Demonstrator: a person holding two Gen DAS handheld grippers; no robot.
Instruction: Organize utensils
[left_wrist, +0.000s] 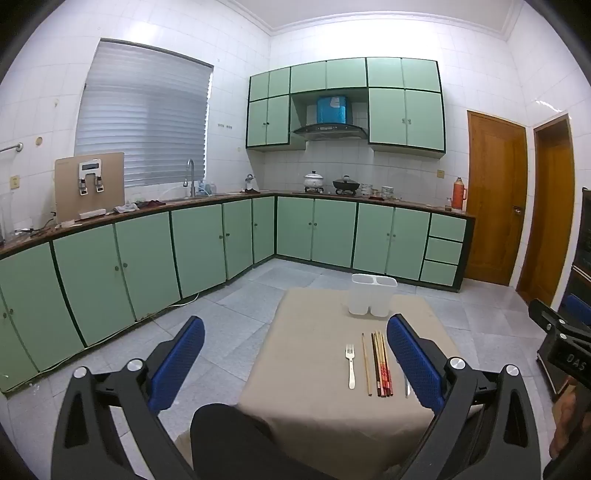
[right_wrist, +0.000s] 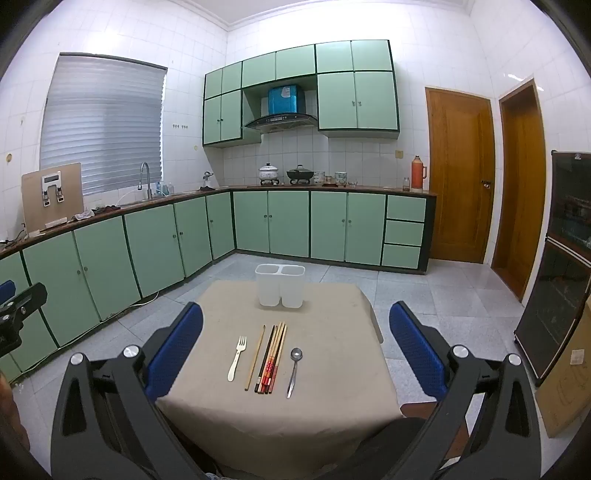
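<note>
A small table with a beige cloth (right_wrist: 332, 354) holds a white two-compartment utensil holder (right_wrist: 280, 286) at its far edge. In front of it lie a white-handled fork (right_wrist: 236, 358), a single wooden chopstick (right_wrist: 255, 357), a bundle of chopsticks (right_wrist: 272, 360) and a metal spoon (right_wrist: 294, 371). My right gripper (right_wrist: 295, 354) is open and empty, held above the near part of the table. My left gripper (left_wrist: 295, 363) is open and empty, to the left of the utensils. The left wrist view shows the holder (left_wrist: 373, 299), fork (left_wrist: 351, 365) and chopsticks (left_wrist: 382, 365); the spoon is mostly hidden behind my right finger.
Green kitchen cabinets (right_wrist: 147, 236) run along the left and back walls. Wooden doors (right_wrist: 460, 173) stand at the back right. A dark glass-fronted cabinet (right_wrist: 561, 266) and a cardboard box (right_wrist: 569, 387) stand to the right of the table. Grey tiled floor (right_wrist: 424, 295) surrounds the table.
</note>
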